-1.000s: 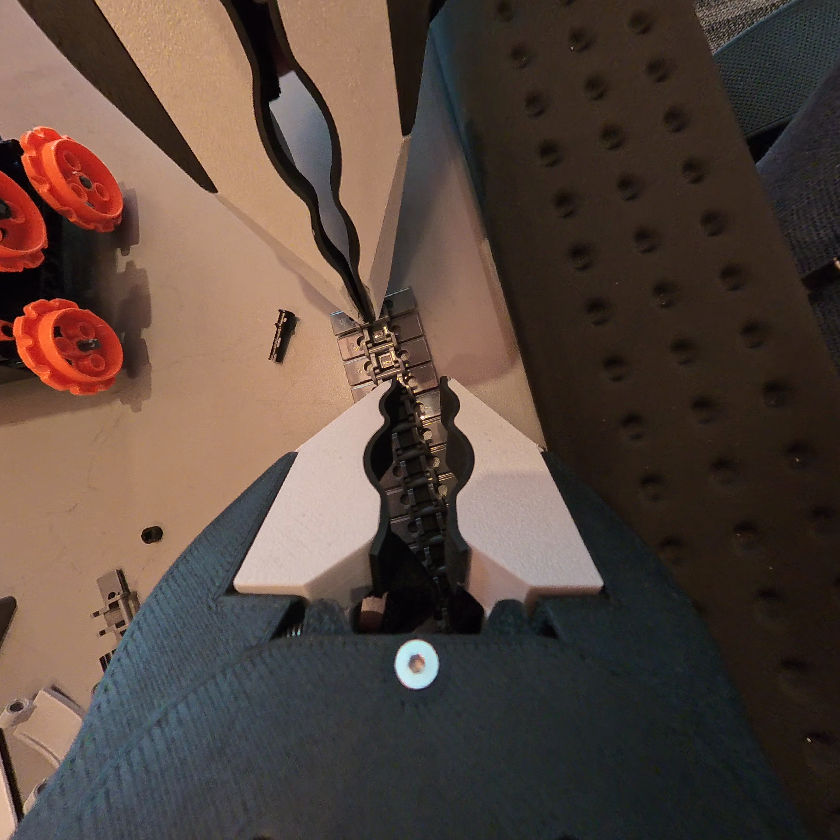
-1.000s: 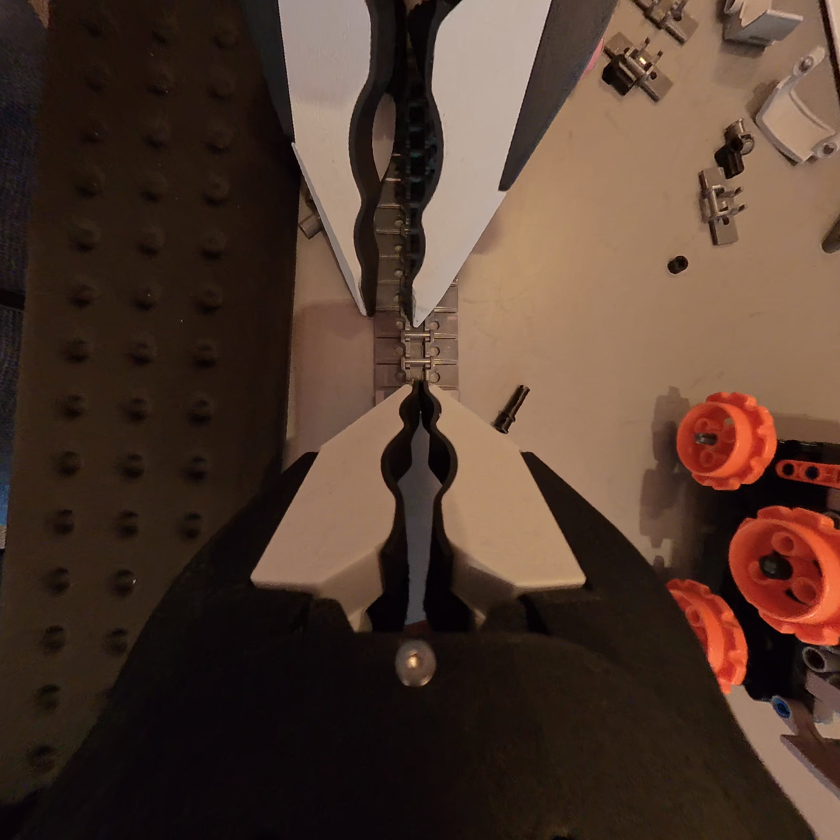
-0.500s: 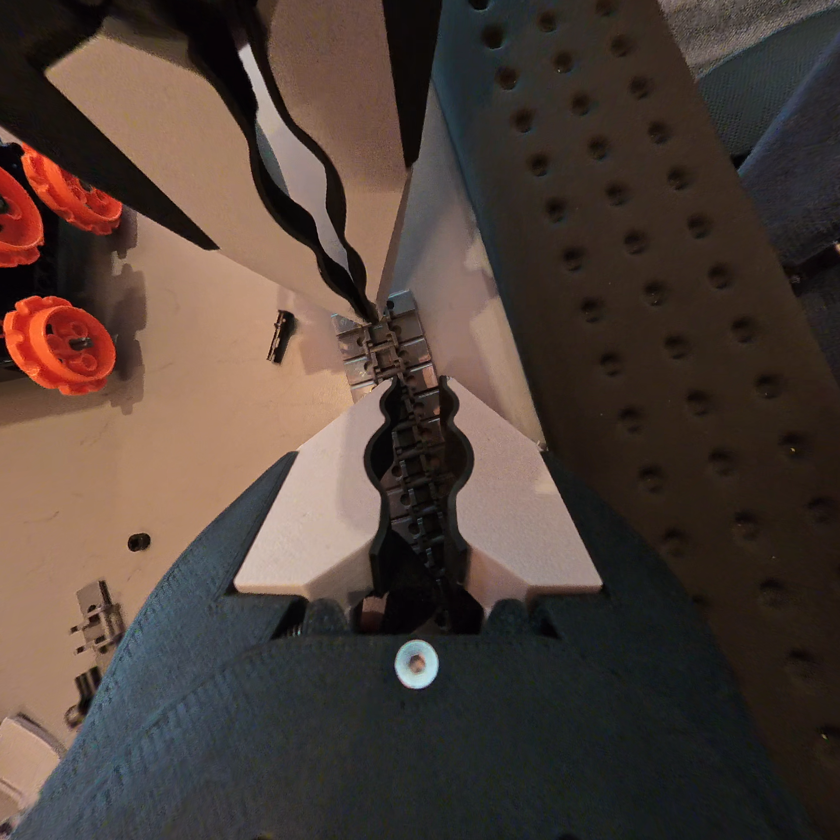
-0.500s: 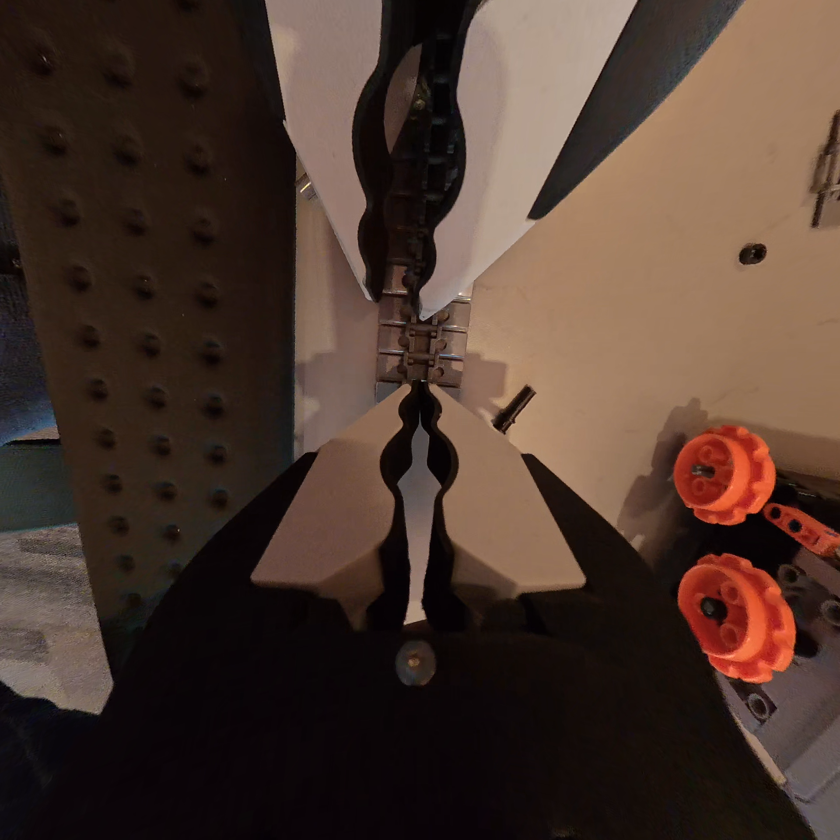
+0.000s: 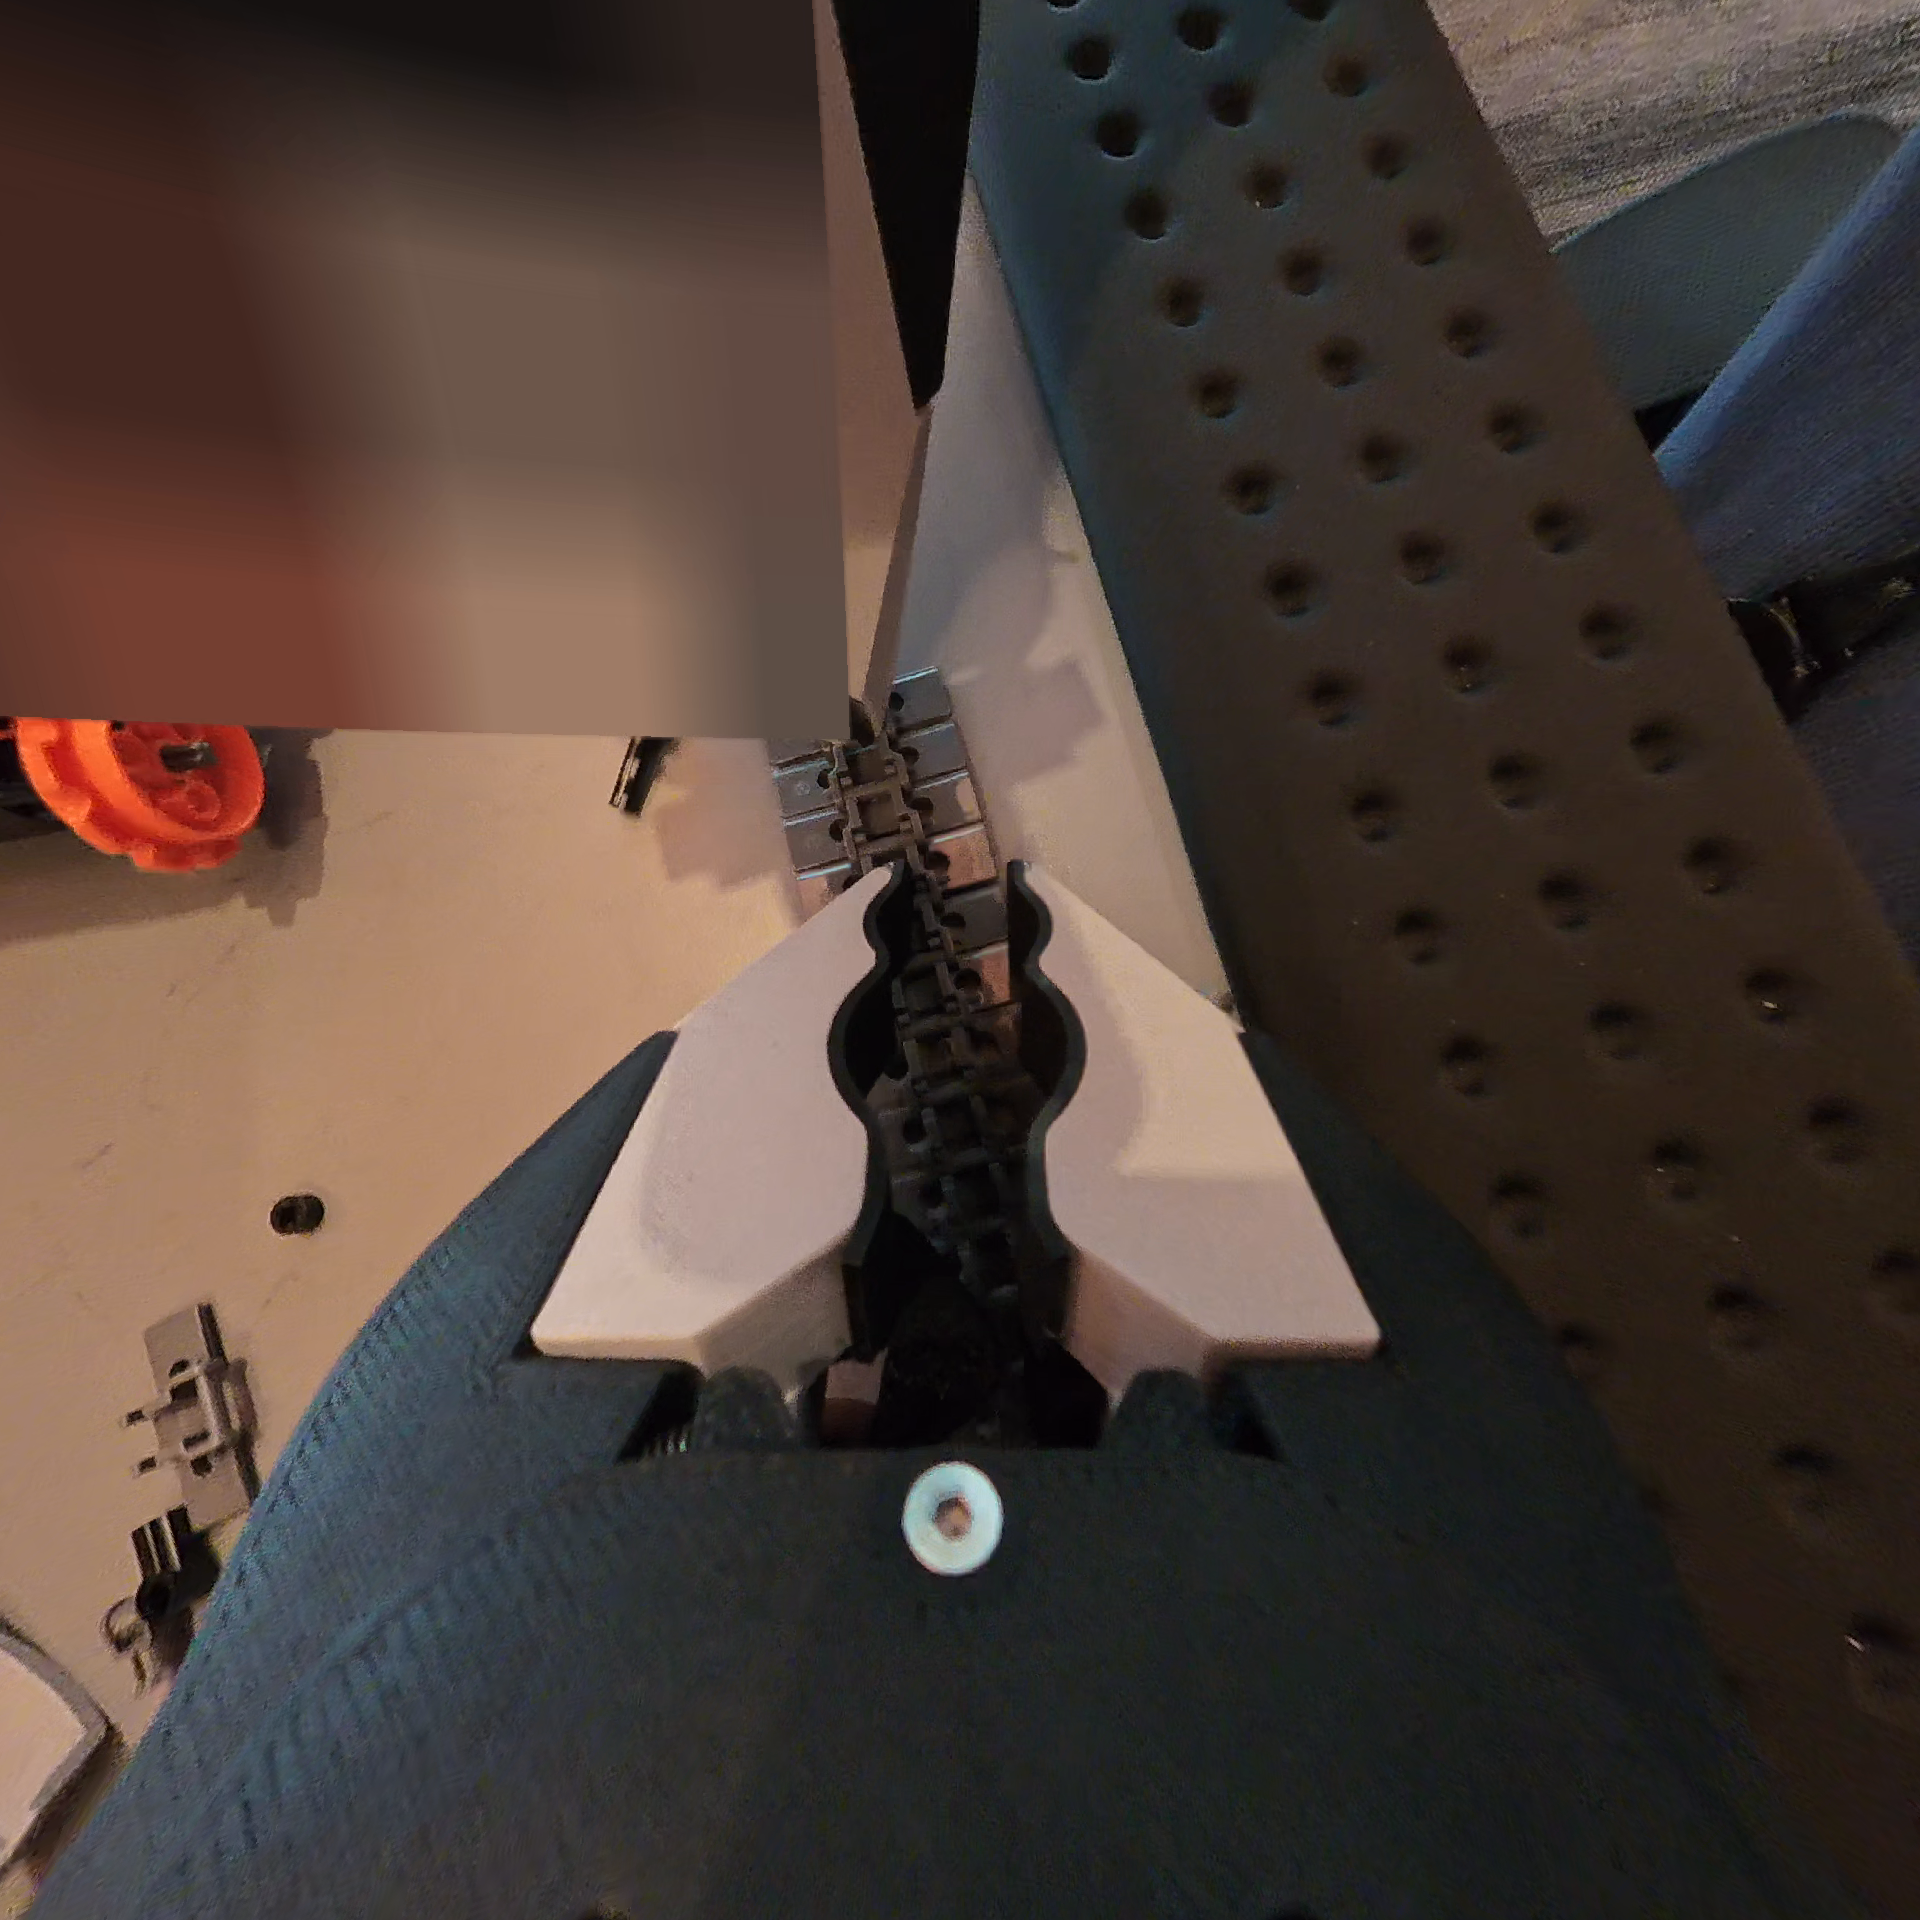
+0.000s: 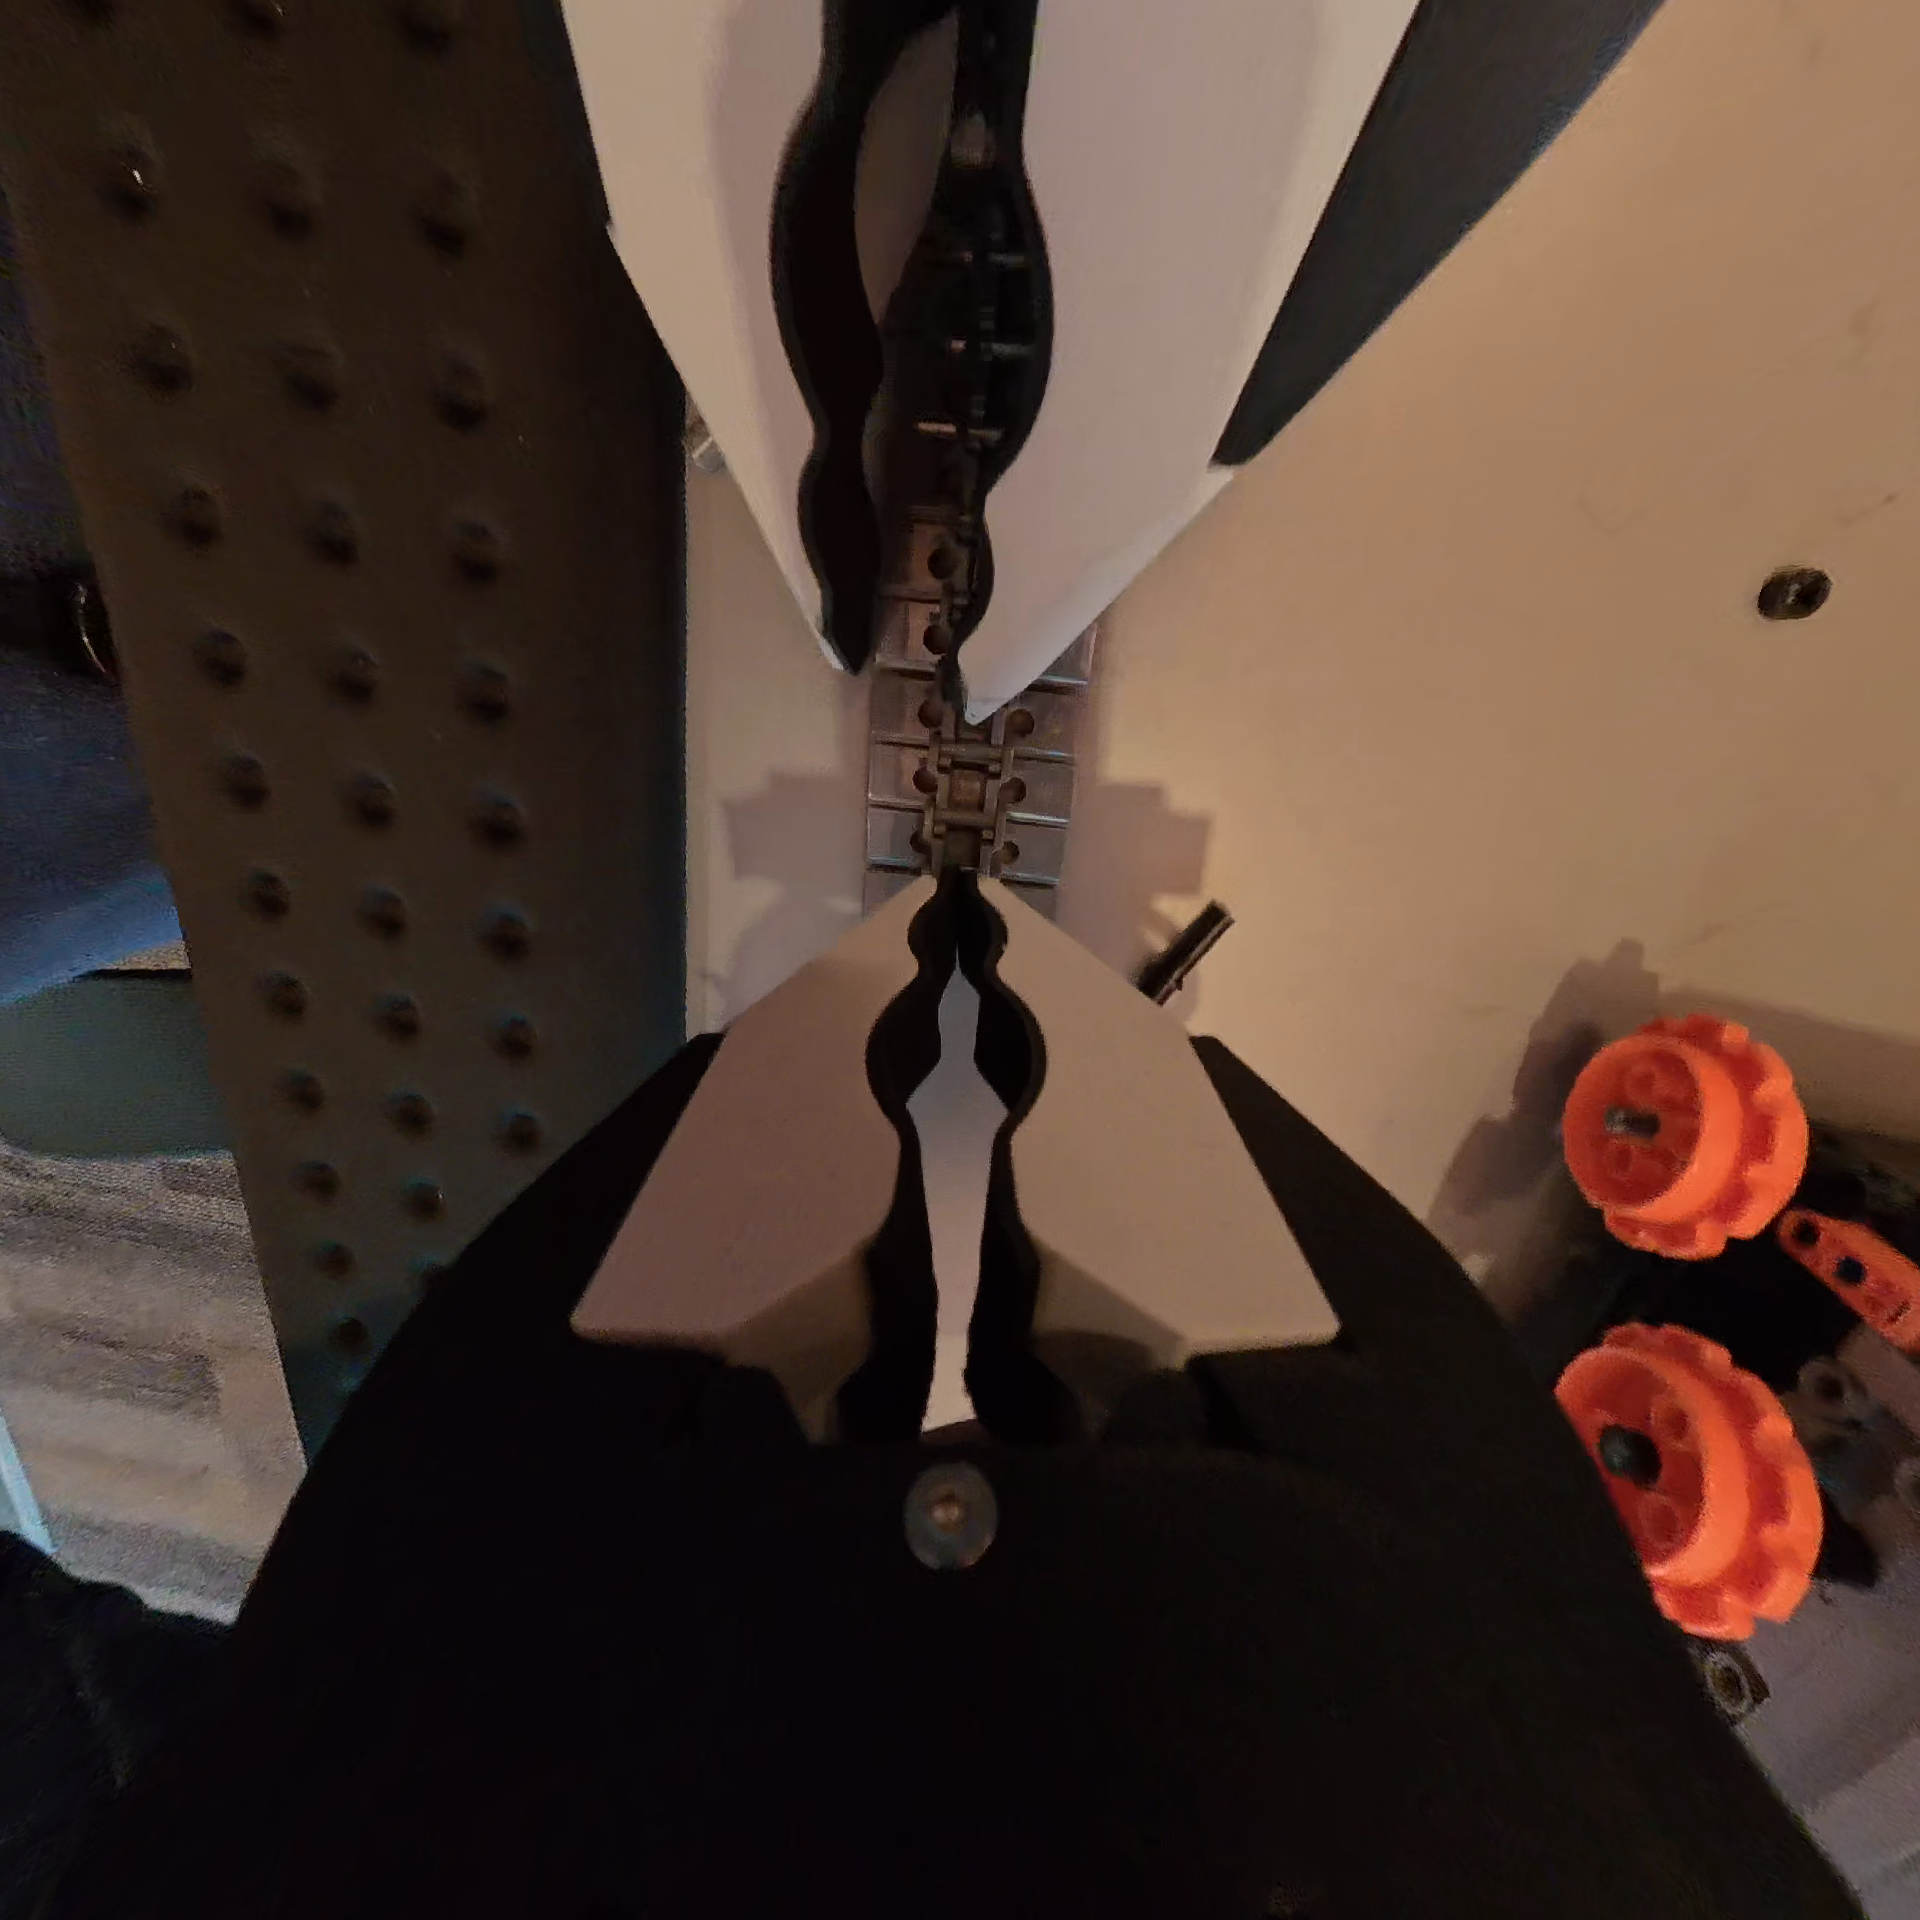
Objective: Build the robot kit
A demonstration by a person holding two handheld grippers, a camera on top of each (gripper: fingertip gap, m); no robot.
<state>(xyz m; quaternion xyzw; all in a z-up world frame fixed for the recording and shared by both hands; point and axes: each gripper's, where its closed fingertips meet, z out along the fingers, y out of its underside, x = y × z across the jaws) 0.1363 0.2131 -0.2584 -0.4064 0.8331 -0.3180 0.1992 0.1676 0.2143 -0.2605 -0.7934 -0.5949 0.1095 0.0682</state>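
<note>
Our left tool (image 5: 951, 894) is clamped on a strip of linked toy track (image 5: 940, 1039); the links run back between its jaws, so most of the strip is carried there. Our right tool (image 6: 956, 883) is pinched tight on the opposite end link, tips only, nothing deeper in its throat. The two tools face each other tip to tip, and a short run of grey links (image 6: 971, 790) spans the gap just above the desk (image 6: 1403, 727). Holding both ends like this keeps the strip straight and stops it folding at the hinges.

Near the right tool's right side lies a small black pin (image 6: 1184, 951). Farther right sit orange sprocket wheels (image 6: 1683, 1132) on a dark chassis. On the near left of the left wrist view are loose grey track links (image 5: 192, 1403). A dark perforated chair back (image 5: 1455, 727) stands beside the desk edge.
</note>
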